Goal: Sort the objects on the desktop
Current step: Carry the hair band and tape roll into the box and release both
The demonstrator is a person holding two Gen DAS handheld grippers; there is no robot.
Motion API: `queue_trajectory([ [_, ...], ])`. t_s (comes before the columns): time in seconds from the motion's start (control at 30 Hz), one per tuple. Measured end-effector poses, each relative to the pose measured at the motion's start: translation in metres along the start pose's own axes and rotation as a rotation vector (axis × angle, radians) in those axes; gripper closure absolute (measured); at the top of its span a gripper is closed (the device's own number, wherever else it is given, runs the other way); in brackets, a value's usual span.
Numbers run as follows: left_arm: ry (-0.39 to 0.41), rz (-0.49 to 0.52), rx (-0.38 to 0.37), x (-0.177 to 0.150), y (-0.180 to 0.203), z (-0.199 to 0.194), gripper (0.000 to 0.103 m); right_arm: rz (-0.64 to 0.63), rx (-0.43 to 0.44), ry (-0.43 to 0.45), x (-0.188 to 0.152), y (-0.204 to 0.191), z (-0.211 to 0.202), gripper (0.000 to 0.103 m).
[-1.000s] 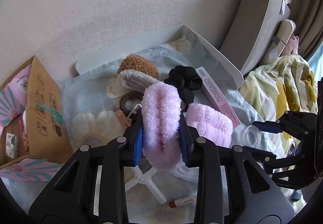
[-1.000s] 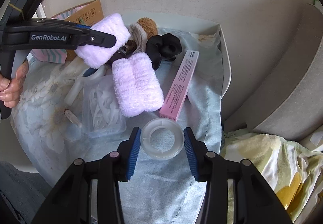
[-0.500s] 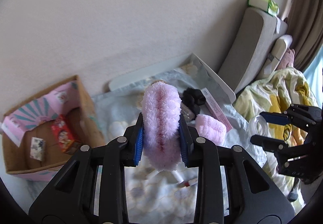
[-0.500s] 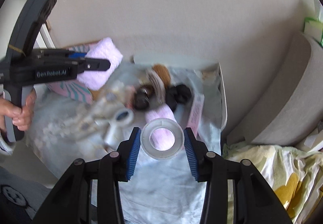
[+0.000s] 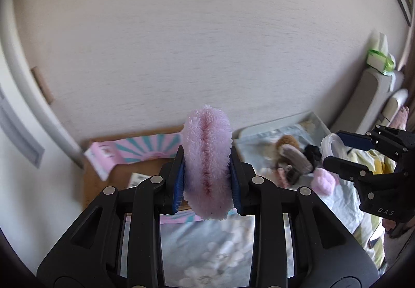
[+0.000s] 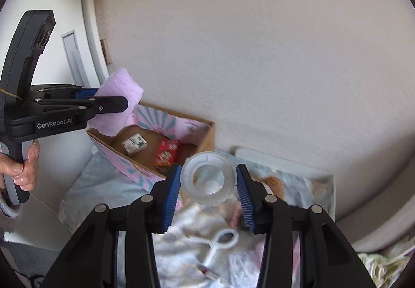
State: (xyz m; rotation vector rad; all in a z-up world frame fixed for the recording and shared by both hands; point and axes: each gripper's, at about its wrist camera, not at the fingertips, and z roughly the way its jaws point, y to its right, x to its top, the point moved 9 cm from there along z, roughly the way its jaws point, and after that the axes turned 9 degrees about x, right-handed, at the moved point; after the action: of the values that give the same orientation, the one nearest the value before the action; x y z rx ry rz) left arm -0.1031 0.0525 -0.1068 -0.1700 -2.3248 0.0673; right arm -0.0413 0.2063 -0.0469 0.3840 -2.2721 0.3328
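My left gripper (image 5: 206,179) is shut on a fluffy pink wristband (image 5: 206,158) and holds it in the air over the near edge of an open cardboard box (image 5: 122,176). It also shows in the right wrist view (image 6: 118,104), with the pink wristband (image 6: 119,104) above the box (image 6: 166,142). My right gripper (image 6: 208,188) is shut on a clear tape roll (image 6: 208,181), lifted above the table; it shows in the left wrist view (image 5: 334,152) too. A second pink wristband (image 5: 323,181) lies on the blue floral cloth (image 5: 207,249).
The box holds a red packet (image 6: 167,152) and a small white carton (image 6: 135,144). Brown, grey and black hair ties (image 5: 293,153) lie in a white tray (image 5: 272,127). A white plastic scissors-like tool (image 6: 220,244) lies on the cloth. A wall rises close behind; bedding lies to the right.
Both grippers have risen and swung left toward the cardboard box, carrying the pink wristband and the tape roll. The box has come to sit under the left gripper.
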Motion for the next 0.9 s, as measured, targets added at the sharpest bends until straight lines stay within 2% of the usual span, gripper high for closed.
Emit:
queue_trajectory([
  [0.23, -0.040, -0.091, 0.072, -0.003, -0.086, 0.020, 0.076, -0.047, 0.043, -0.006, 0.041, -0.036, 0.042, 0.063],
  [0.47, -0.128, -0.145, 0.121, -0.028, -0.146, 0.066, 0.076, -0.057, 0.045, -0.098, 0.059, -0.053, 0.105, 0.063],
  [0.7, -0.216, -0.157, 0.099, -0.058, -0.157, 0.105, 0.076, 0.013, 0.078, -0.271, 0.037, -0.070, 0.182, 0.063],
  [0.83, -0.250, -0.170, 0.079, -0.069, -0.156, 0.123, 0.076, 0.046, 0.123, -0.344, 0.025, -0.081, 0.212, 0.063],
  [0.9, -0.255, -0.170, 0.080, -0.072, -0.155, 0.129, 0.076, 0.049, 0.114, -0.372, 0.018, -0.084, 0.227, 0.063],
])
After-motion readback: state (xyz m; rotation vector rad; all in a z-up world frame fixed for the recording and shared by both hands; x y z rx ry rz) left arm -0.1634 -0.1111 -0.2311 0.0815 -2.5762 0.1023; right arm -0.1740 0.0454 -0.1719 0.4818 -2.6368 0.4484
